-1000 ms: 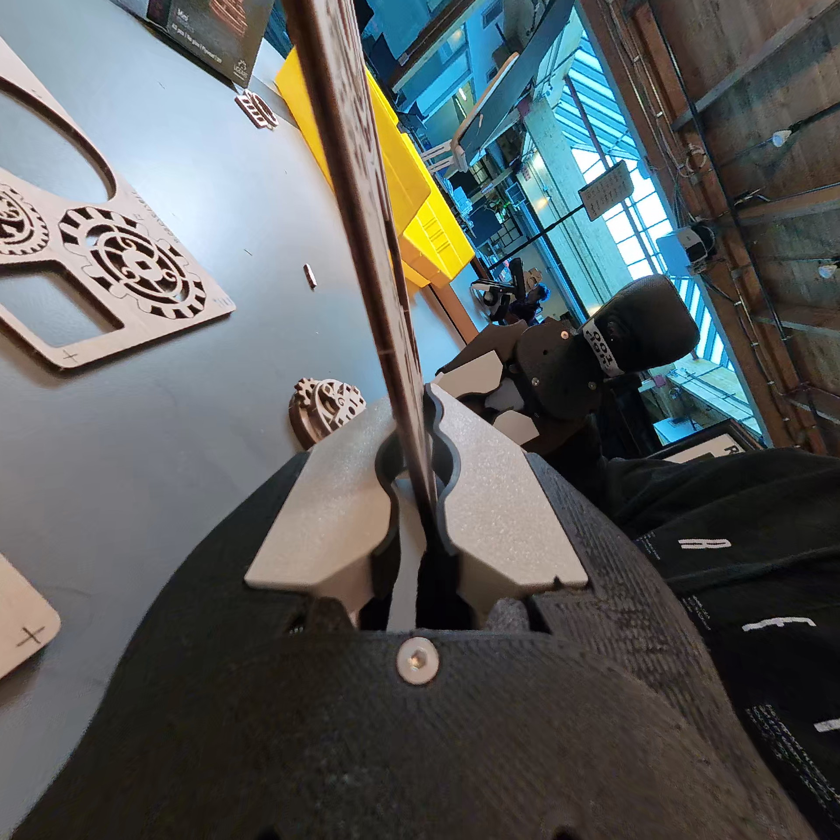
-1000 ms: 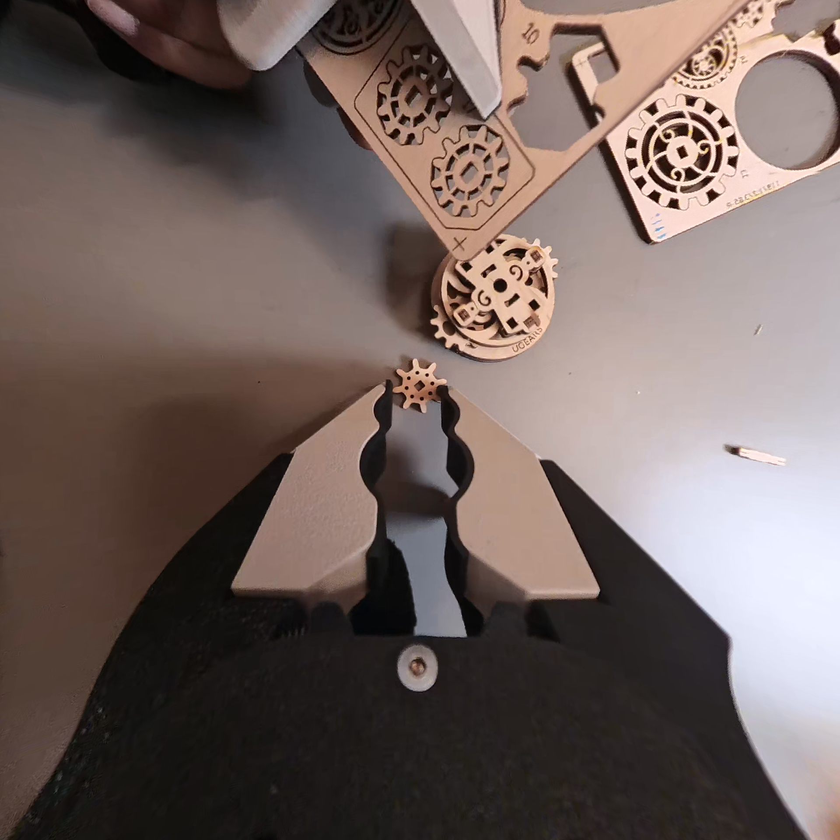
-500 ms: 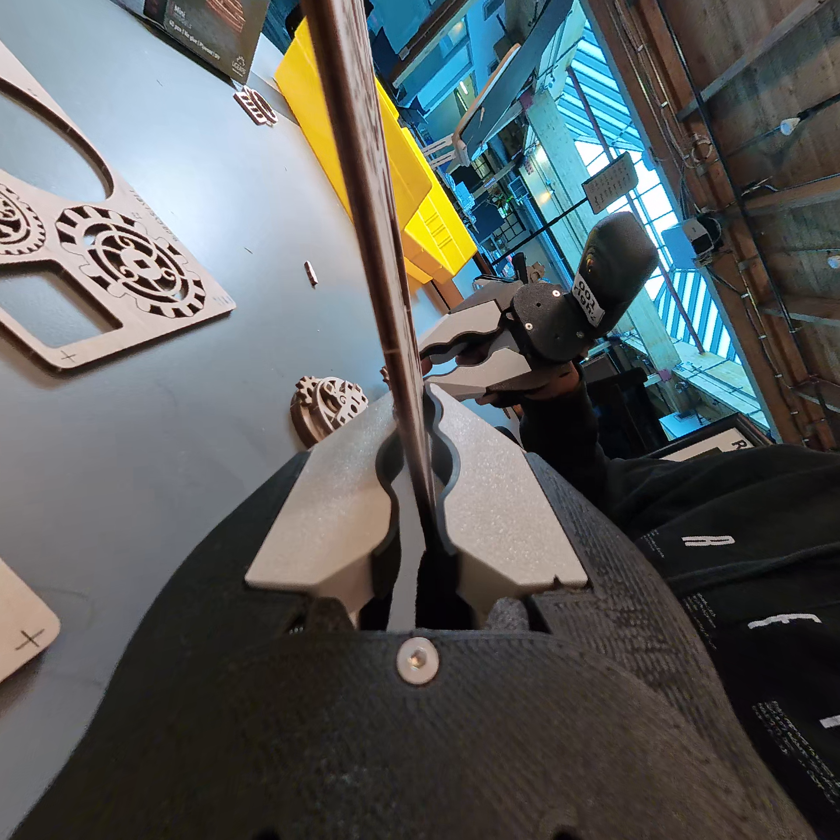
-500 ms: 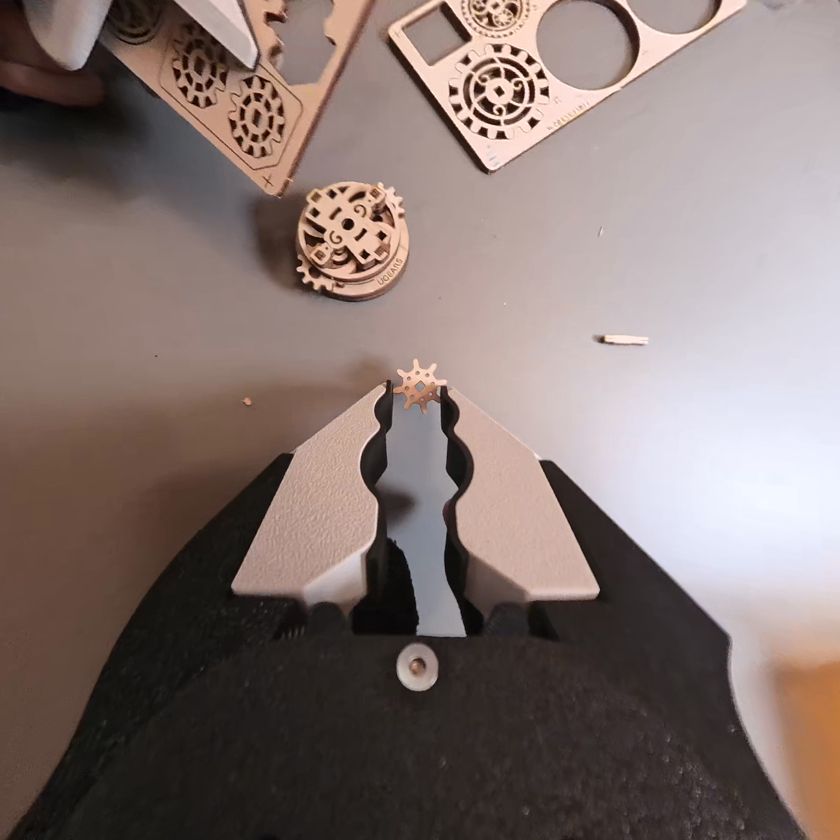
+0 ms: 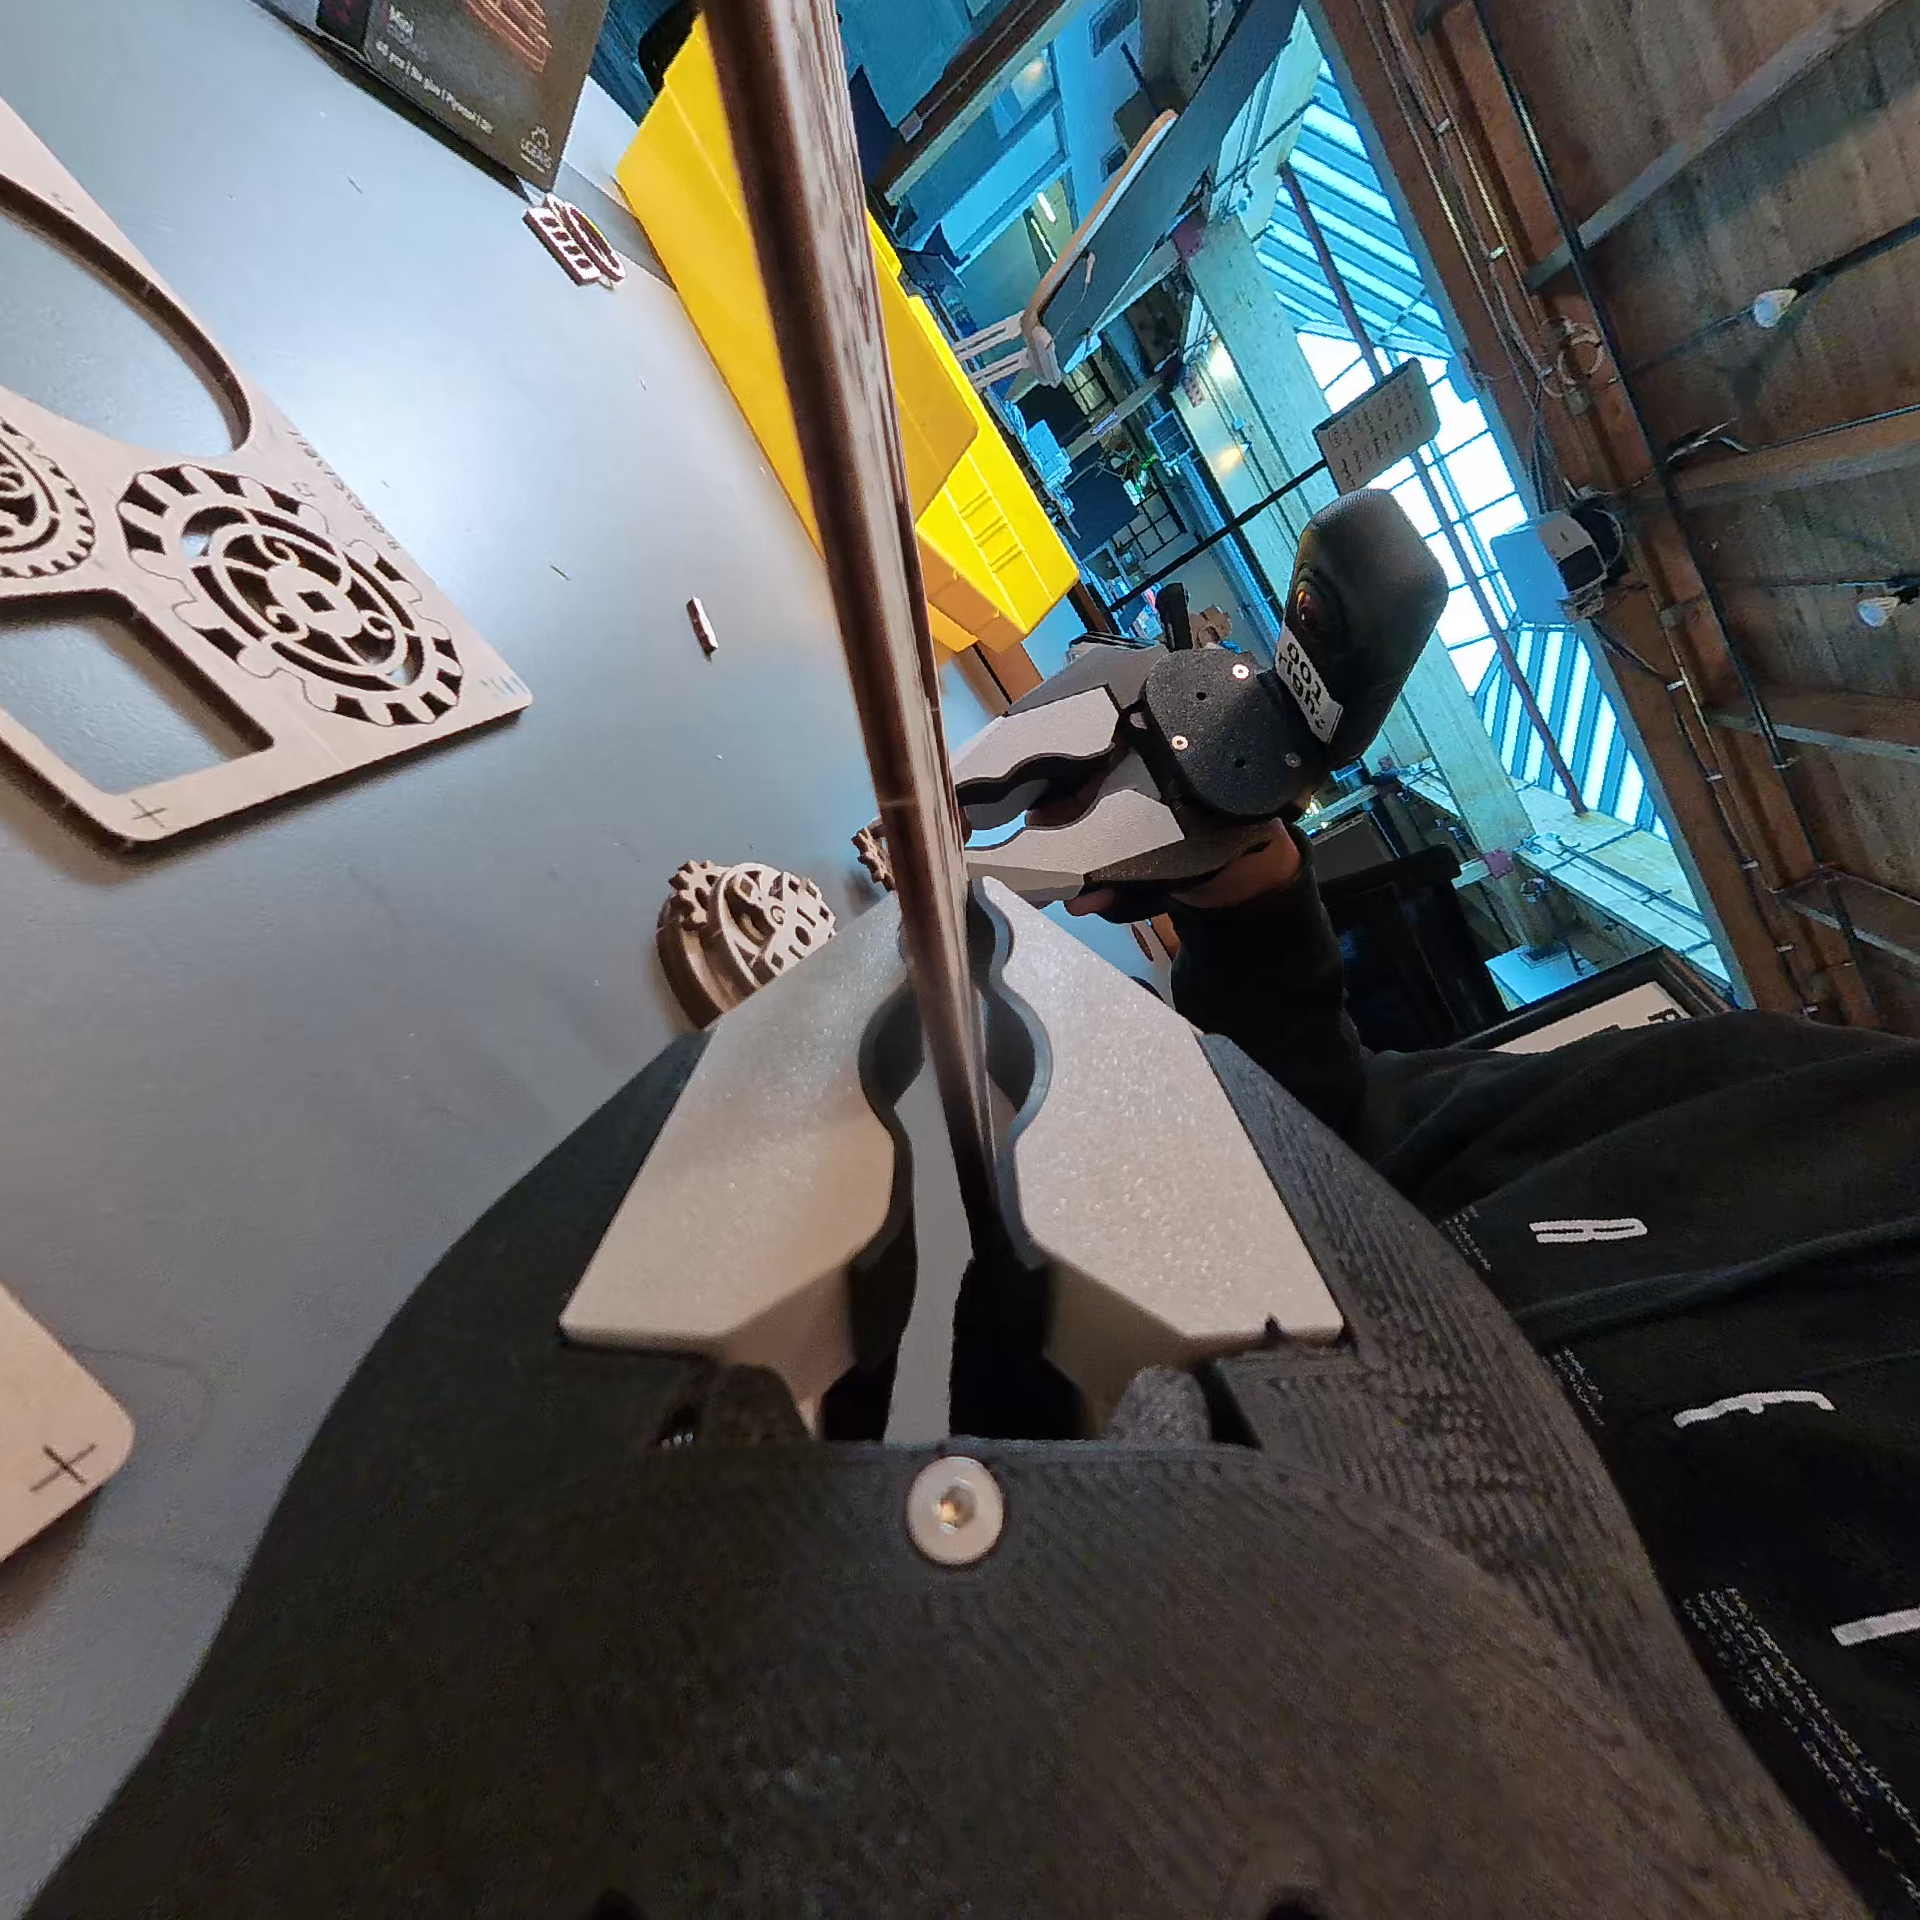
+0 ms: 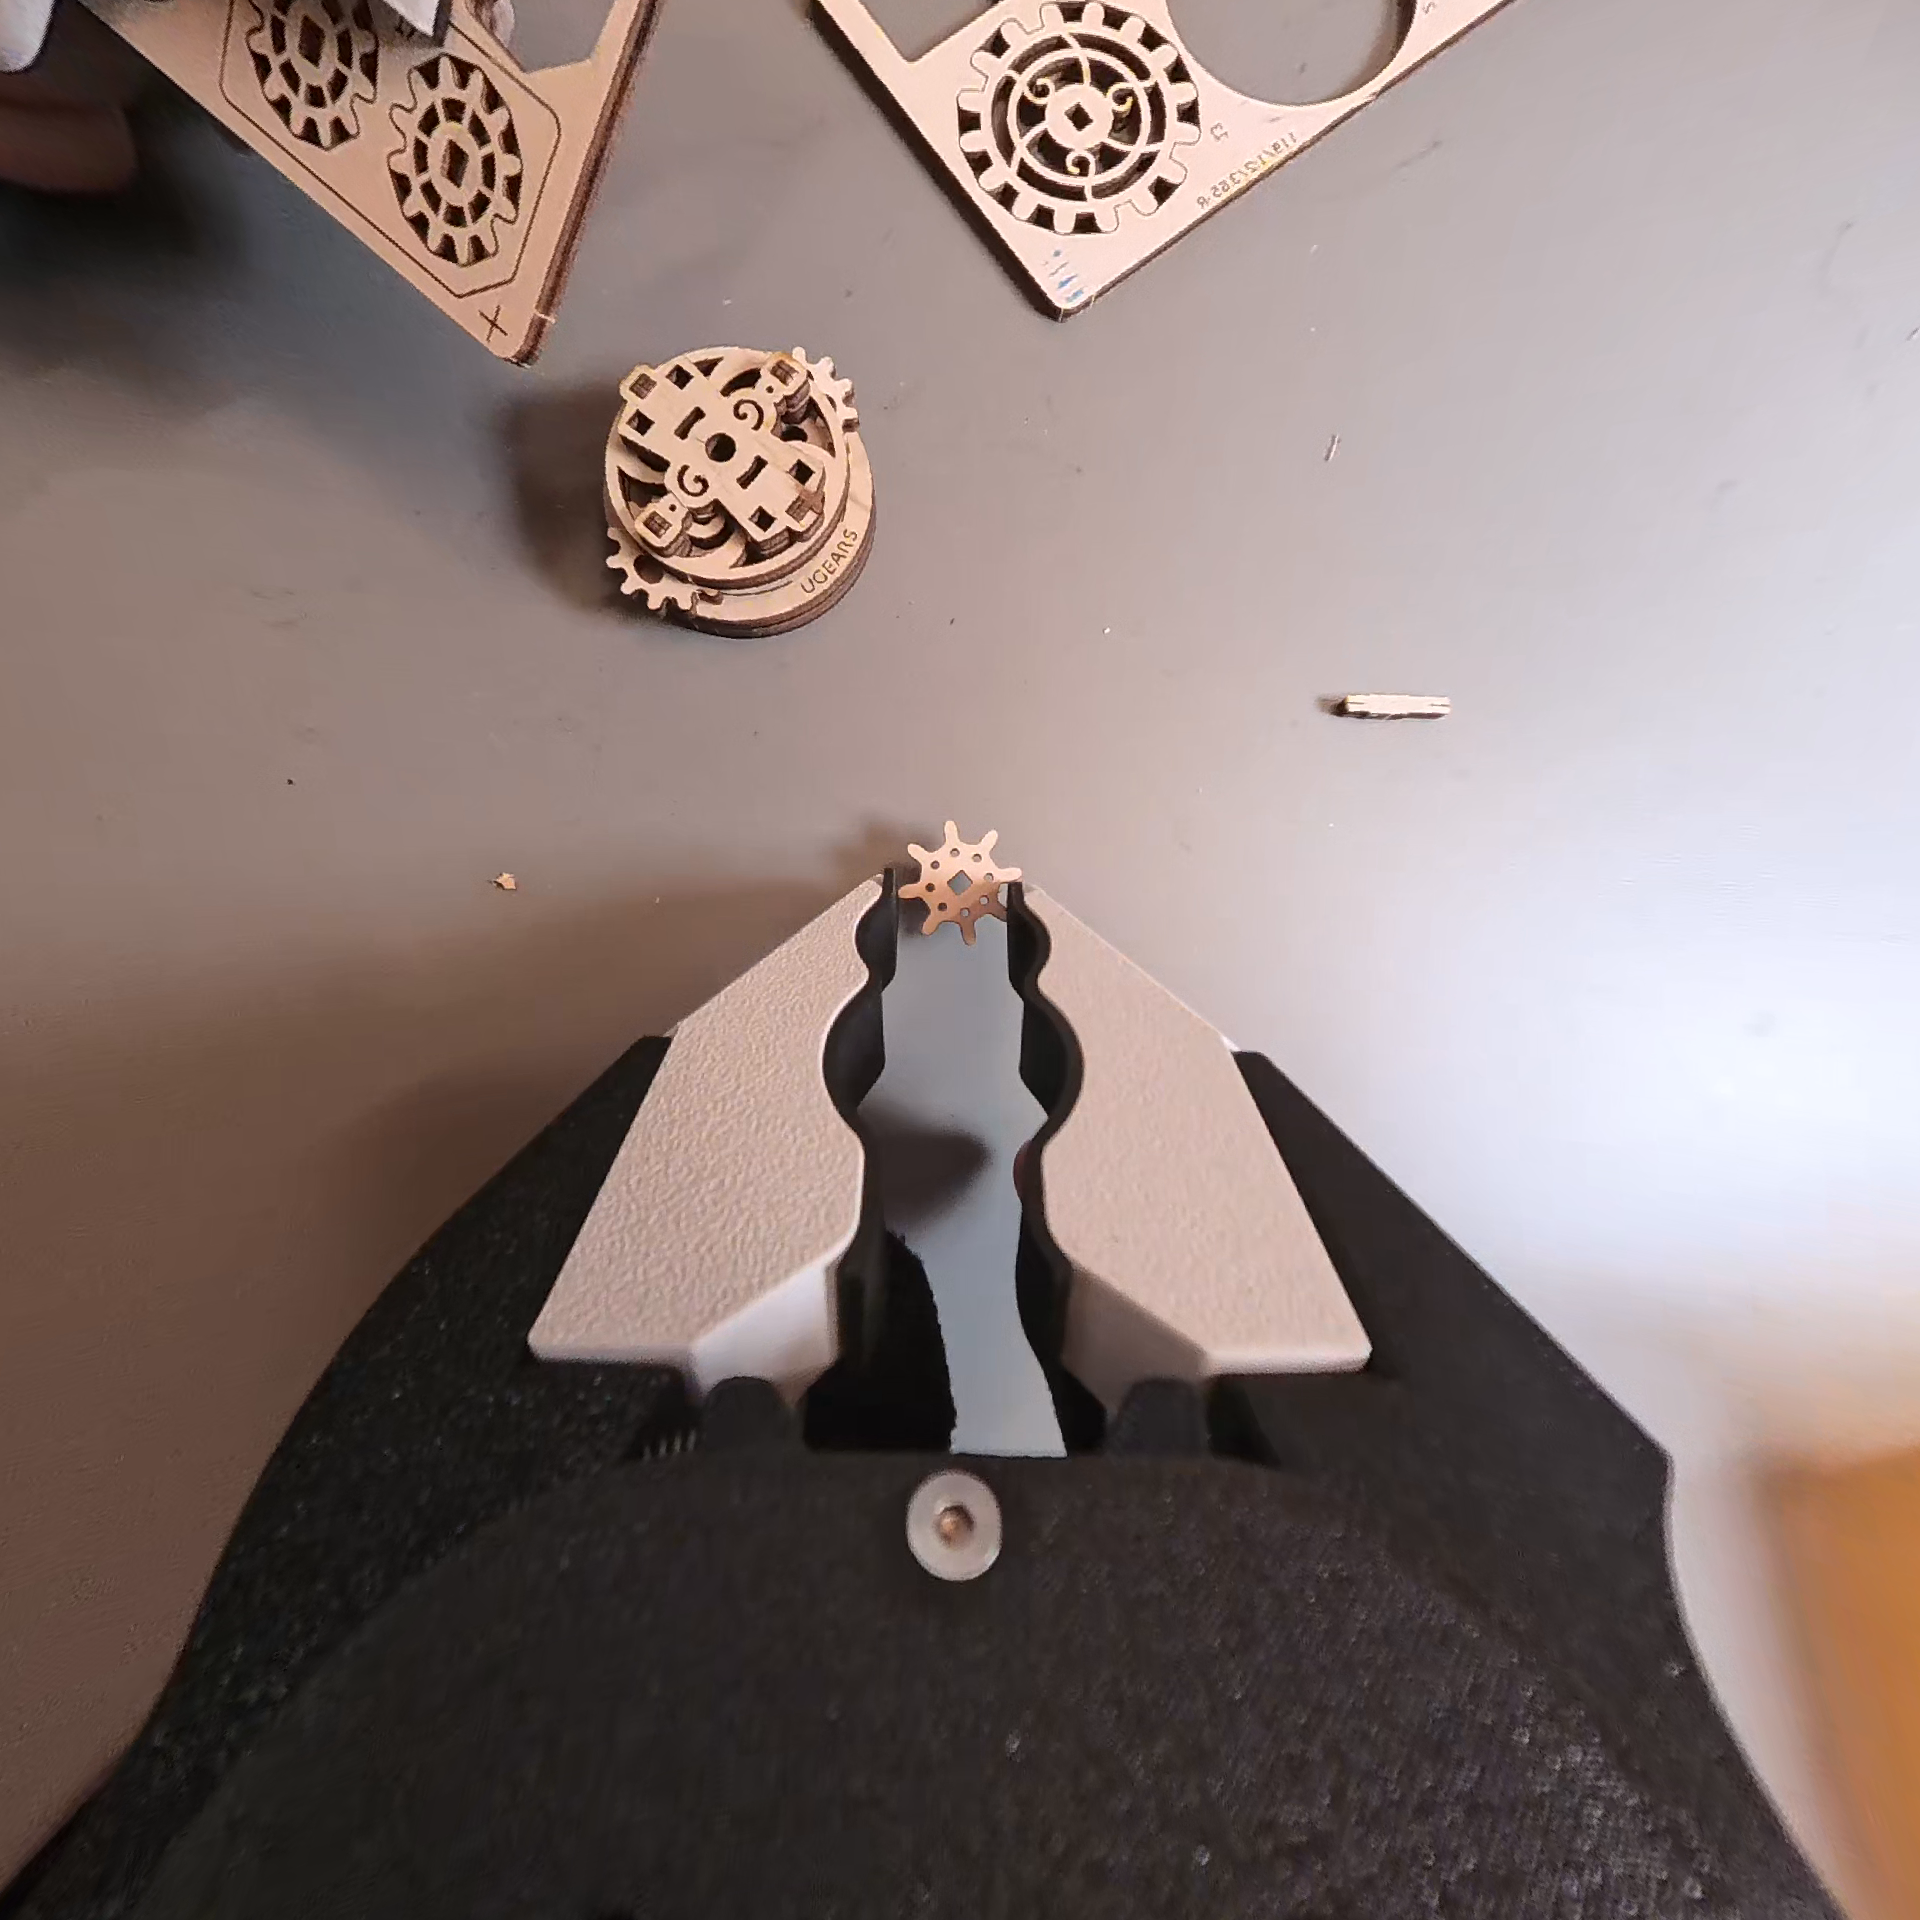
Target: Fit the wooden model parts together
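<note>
Partly built round gear assy at 11 o'clock on table. R gripper pinching small cog, not yet fitted. L gripper clamped on parts sheet.

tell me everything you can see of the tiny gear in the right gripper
The small wooden gear is a thin, flat, pale laser-cut piece with short rounded teeth all round, a square centre hole and a few tiny round holes. It is pinched at the very tips of the right gripper, its face toward the camera, held above the grey table, apart from the round gear assembly.
</note>
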The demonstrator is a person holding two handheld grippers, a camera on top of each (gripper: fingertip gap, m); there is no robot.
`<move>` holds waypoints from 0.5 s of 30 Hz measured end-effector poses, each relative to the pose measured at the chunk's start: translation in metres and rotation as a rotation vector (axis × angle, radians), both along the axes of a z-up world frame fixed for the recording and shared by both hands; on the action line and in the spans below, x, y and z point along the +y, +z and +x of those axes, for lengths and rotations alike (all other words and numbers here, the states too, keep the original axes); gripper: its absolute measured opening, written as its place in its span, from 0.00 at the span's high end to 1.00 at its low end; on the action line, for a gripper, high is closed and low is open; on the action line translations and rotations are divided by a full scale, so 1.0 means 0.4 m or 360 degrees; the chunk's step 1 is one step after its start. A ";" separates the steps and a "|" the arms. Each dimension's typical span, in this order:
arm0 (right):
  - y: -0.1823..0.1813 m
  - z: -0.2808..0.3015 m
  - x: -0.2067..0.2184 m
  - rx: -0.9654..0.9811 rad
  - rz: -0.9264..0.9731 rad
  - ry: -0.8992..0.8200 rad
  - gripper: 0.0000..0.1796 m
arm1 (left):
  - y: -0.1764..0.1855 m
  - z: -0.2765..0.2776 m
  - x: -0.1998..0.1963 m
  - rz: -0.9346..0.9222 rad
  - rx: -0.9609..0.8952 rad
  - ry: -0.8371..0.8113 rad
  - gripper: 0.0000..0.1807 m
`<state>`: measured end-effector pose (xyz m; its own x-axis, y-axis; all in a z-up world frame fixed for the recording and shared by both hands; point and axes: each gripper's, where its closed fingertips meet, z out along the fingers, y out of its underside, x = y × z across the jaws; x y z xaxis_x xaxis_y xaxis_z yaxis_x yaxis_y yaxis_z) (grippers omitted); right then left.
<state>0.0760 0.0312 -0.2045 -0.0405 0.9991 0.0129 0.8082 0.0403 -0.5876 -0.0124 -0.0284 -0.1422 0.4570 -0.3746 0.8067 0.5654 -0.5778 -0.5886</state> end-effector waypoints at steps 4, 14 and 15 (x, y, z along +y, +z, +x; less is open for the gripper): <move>-0.001 0.000 -0.001 0.0003 0.0000 -0.0002 0.90 | 0.000 0.000 0.000 0.0000 0.0001 0.0000 0.99; 0.024 -0.013 0.028 0.0112 -0.0006 -0.0075 0.90 | 0.014 -0.033 0.006 0.0038 -0.0033 0.0101 0.99; 0.029 -0.020 0.027 0.0130 -0.0013 -0.0067 0.90 | 0.018 -0.045 0.007 0.0041 -0.0050 0.0127 0.99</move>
<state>0.0679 0.0421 -0.1929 0.0024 1.0000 0.0060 0.7583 0.0020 -0.6519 -0.0304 -0.0256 -0.1351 0.4612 -0.3586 0.8116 0.6275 -0.5149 -0.5841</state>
